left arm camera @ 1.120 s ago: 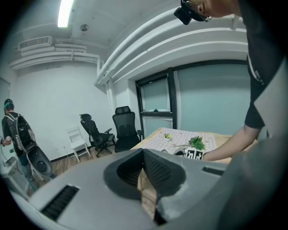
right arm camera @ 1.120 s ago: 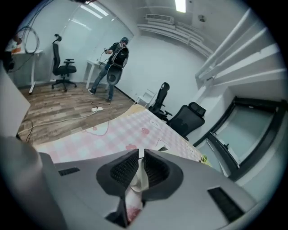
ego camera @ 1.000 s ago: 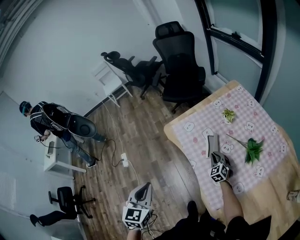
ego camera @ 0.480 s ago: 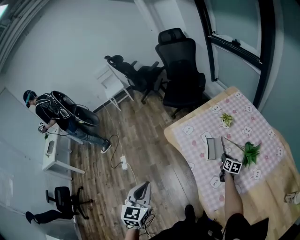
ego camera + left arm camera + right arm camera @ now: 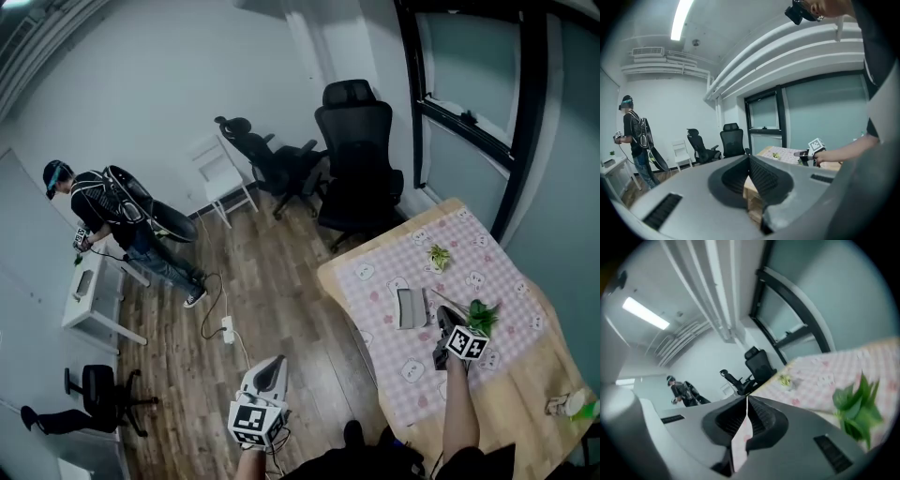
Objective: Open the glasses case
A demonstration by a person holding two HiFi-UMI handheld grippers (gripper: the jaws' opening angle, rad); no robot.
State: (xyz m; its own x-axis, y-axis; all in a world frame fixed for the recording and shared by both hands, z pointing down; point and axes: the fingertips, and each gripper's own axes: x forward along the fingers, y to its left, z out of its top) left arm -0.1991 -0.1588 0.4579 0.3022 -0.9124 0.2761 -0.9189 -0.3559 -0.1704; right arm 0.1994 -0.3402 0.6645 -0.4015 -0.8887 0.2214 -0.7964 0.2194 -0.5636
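The grey glasses case (image 5: 410, 307) lies flat on the pink checked tablecloth (image 5: 487, 272); it shows as a wide rectangle, and I cannot tell for sure whether its lid is laid back. My right gripper (image 5: 441, 325) hovers just right of the case, apart from it. In the right gripper view its jaws (image 5: 747, 401) meet with nothing between them. My left gripper (image 5: 269, 372) hangs over the wooden floor, left of the table, well away from the case. The tips of the left gripper (image 5: 749, 158) touch, with nothing between them.
A green leafy sprig (image 5: 482, 316) lies right beside the right gripper, and a small yellow-green flower (image 5: 438, 256) farther back. Black office chairs (image 5: 361, 159) stand behind the table. A person (image 5: 103, 217) stands at a white desk (image 5: 89, 298) far left. A power strip (image 5: 226, 330) lies on the floor.
The right gripper has left the case, risen and rolled, and now sits to the case's right by the sprig. The case shows wider than before. The left gripper has barely moved.
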